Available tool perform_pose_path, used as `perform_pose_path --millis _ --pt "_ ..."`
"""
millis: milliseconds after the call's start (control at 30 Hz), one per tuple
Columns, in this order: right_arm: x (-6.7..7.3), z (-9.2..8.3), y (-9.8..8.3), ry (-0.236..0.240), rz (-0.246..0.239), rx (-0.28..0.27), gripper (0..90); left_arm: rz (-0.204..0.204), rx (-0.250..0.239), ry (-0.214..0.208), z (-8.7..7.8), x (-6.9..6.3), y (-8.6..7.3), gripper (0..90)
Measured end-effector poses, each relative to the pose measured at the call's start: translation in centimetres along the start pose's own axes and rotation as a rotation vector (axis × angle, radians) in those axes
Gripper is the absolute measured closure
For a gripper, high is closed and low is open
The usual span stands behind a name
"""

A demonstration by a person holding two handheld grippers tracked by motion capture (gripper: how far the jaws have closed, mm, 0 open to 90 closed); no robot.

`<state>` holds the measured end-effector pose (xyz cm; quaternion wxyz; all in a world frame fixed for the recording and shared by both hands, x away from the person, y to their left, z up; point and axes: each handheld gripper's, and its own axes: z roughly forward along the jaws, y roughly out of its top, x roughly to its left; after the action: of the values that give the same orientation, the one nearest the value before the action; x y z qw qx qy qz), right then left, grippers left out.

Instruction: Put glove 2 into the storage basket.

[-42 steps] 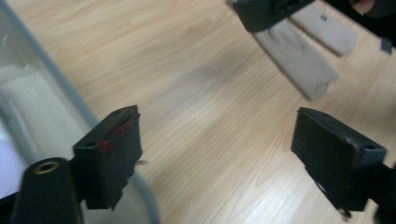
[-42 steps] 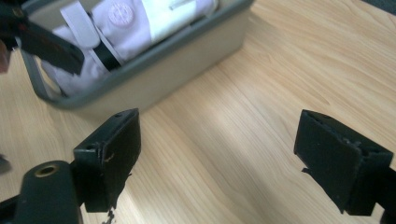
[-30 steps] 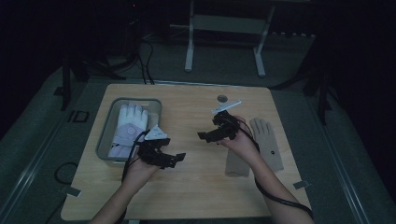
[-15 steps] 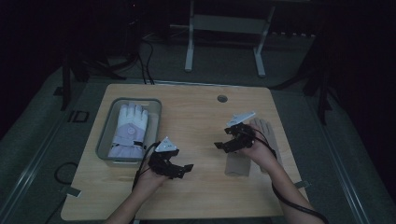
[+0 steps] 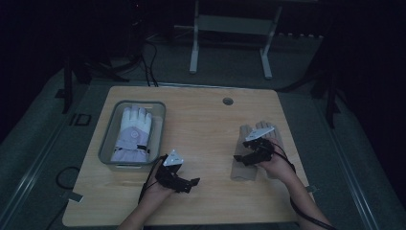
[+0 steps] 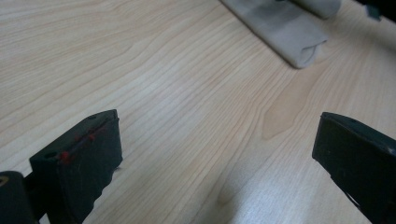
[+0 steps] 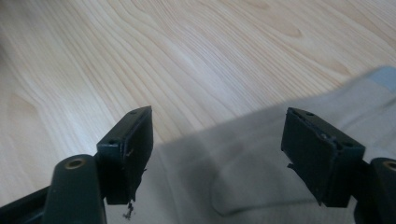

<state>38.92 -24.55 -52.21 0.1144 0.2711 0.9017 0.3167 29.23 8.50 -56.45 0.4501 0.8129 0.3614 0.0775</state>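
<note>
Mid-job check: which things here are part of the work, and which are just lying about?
In the job:
- beige glove, under the right hand-held gripper
- left hand-held gripper, open
- white glove in grey bin

Lying about:
- floor cables
- metal stand

A bin (image 5: 106, 152) is set left of the table's cable hole (image 5: 228, 101), with one glove (image 5: 133, 135) laid in it; another glove (image 5: 249, 152) is laid right of the hole, nearer the person.

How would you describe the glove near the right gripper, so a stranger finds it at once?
On the wooden table, look toward its right edge, under the right gripper. The beige glove lies flat on bare wood, unlike the white glove inside the grey tray on the left.
</note>
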Motion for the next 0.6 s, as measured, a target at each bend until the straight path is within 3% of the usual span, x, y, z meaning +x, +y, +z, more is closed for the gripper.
perform_pose_path --millis 200,300,433,533,600 --pt "-0.4 0.4 -1.5 -0.031 -0.014 0.029 28.6 0.006 -0.068 0.051 -0.3 0.4 -0.3 1.6" --pt "-0.6 0.8 -2.2 -0.035 -0.015 0.037 28.7 0.007 -0.098 0.052 -0.5 0.7 -0.6 1.8" --pt "-0.7 1.1 -2.7 -0.035 -0.020 0.024 29.9 0.048 -0.104 0.074 -0.4 0.3 -0.9 1.8" --pt "-0.5 1.0 -2.8 -0.059 -0.052 0.027 32.5 0.090 -0.110 0.092 -0.3 -0.1 -1.0 1.8" --pt "-0.5 1.1 -2.9 -0.058 -0.041 0.019 32.9 0.090 -0.128 0.086 -0.3 -0.2 -1.1 1.8"
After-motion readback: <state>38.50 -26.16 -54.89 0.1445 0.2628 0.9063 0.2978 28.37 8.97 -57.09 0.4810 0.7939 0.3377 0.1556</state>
